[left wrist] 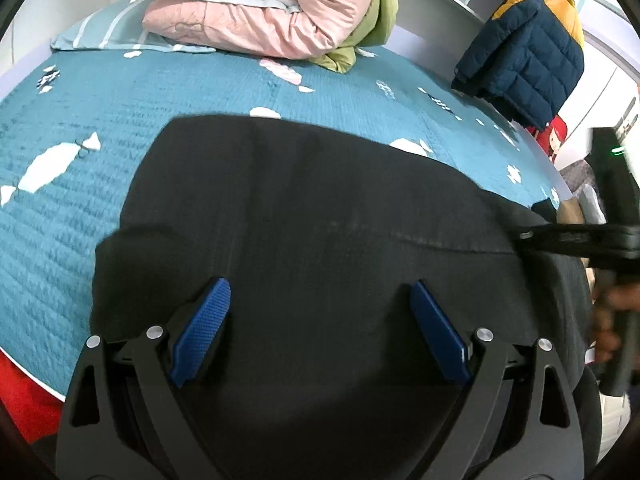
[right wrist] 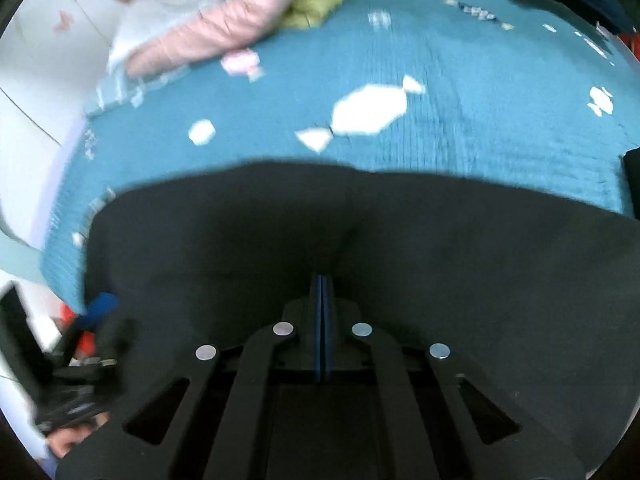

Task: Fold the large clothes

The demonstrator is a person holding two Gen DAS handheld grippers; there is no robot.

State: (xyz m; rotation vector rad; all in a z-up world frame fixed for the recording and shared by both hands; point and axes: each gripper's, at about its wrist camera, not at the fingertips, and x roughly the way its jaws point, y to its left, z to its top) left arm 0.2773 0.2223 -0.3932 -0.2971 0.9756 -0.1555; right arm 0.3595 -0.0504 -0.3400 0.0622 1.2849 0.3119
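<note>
A large black garment (left wrist: 304,208) lies spread on a teal bedspread (left wrist: 120,96) with white candy shapes. My left gripper (left wrist: 320,304) is open, its blue pads (left wrist: 204,328) wide apart just above the garment's near part, holding nothing. My right gripper (right wrist: 322,284) is shut, pads pressed together on the black garment (right wrist: 360,232), which bunches at the tips. The right gripper also shows at the right edge of the left wrist view (left wrist: 576,236), at the garment's right side. The left gripper shows blurred at the lower left of the right wrist view (right wrist: 80,360).
A pink quilted jacket (left wrist: 272,12) and a green garment (left wrist: 376,12) are piled over a pillow at the bed's far end. A navy and yellow puffer jacket (left wrist: 528,56) hangs at the far right edge. Something red (left wrist: 24,392) lies below the bed's left edge.
</note>
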